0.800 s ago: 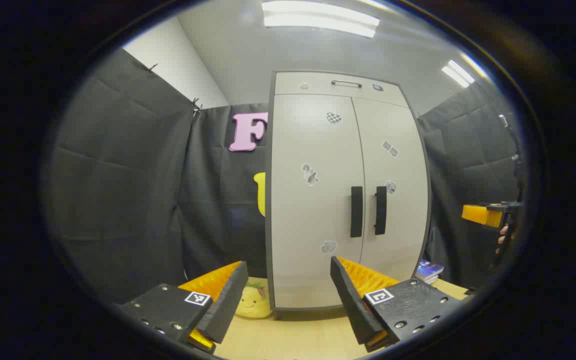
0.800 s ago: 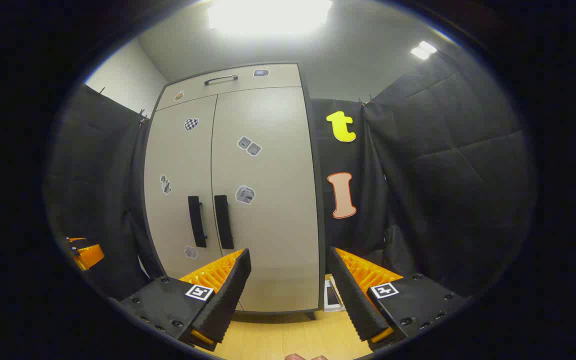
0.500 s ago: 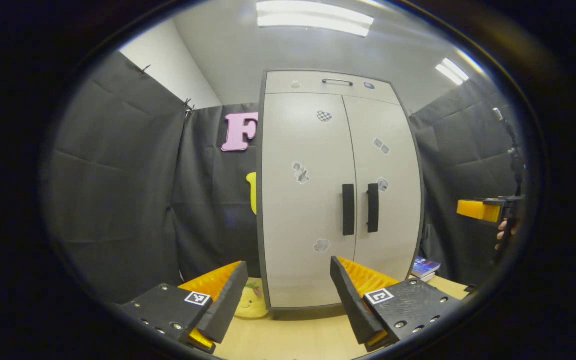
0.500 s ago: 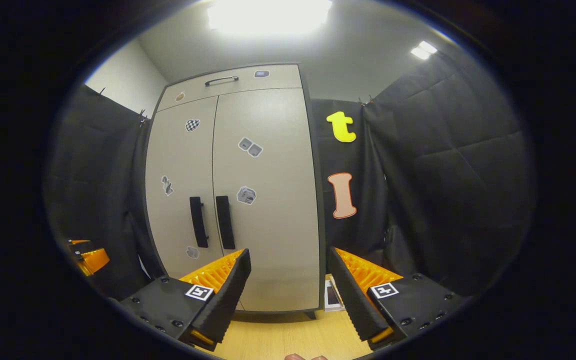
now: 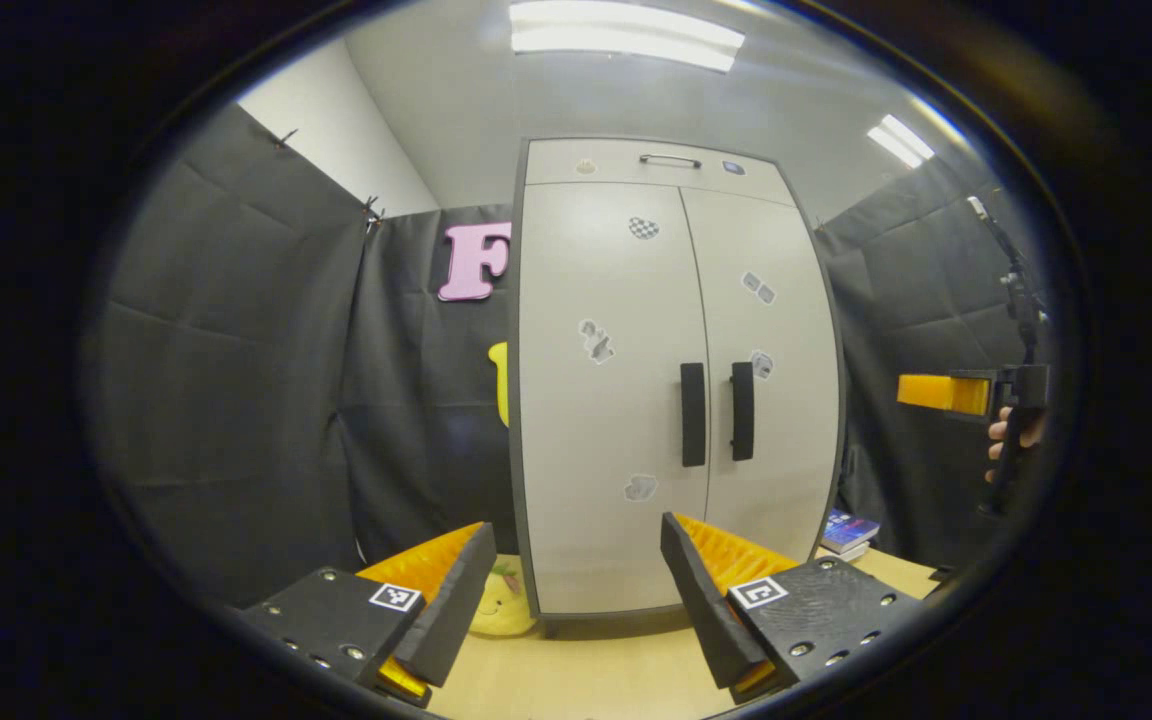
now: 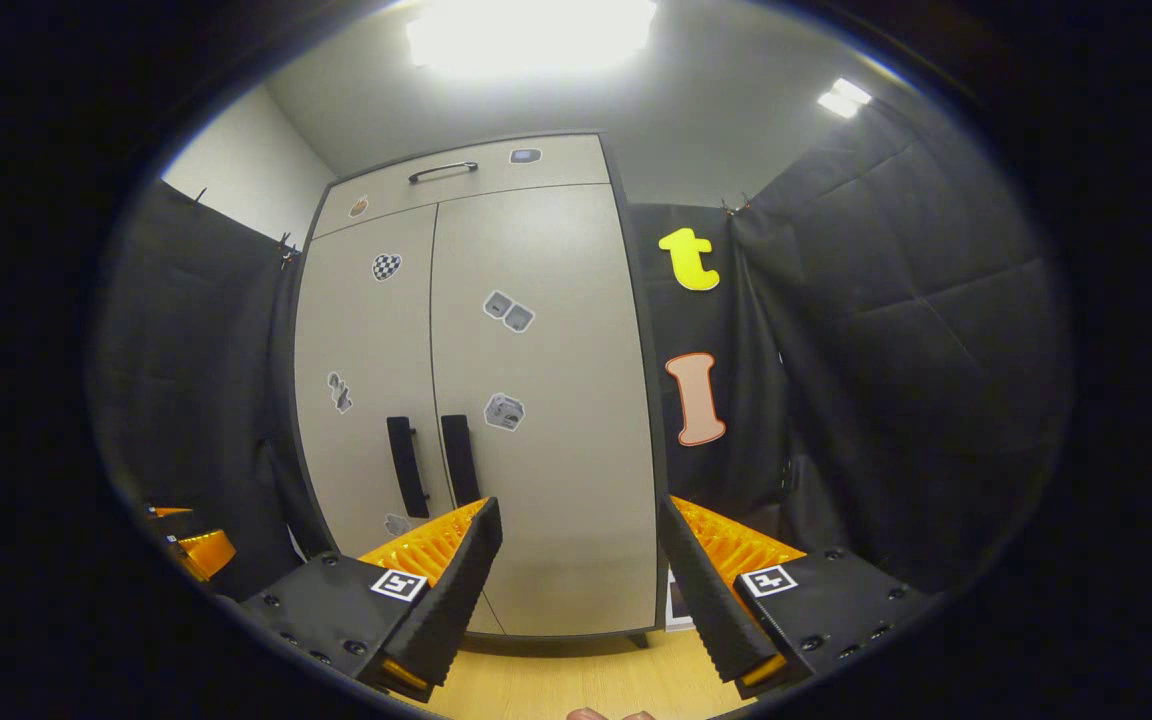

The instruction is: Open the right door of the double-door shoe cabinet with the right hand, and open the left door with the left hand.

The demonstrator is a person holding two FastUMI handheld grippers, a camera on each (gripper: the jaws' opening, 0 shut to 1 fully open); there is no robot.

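Note:
The pale grey double-door shoe cabinet point(image 5: 606, 420) stands ahead with both doors shut. In the left gripper view its left door handle point(image 5: 693, 414) and right door handle point(image 5: 742, 411) are dark vertical bars side by side at the middle seam. My left gripper point(image 5: 576, 590) is open, well short of the cabinet, with nothing between its fingers. In the right gripper view the same cabinet point(image 6: 546, 480) shows its left handle point(image 6: 406, 480) and right handle point(image 6: 459, 460). My right gripper point(image 6: 581, 580) is open and apart from the doors, and it also appears in a hand at the far right point(image 5: 946, 393).
A yellow plush toy point(image 5: 501, 605) lies at the cabinet's left foot and a stack of books point(image 5: 851, 530) at its right. A drawer with a thin handle point(image 5: 669, 160) tops the cabinet. The cabinet stands on a light wooden surface point(image 5: 586, 670), with black cloth walls on both sides.
The cabinet has slid slightly left in the left gripper view and lower in the right gripper view. The right gripper has risen a little. Both doors stay shut.

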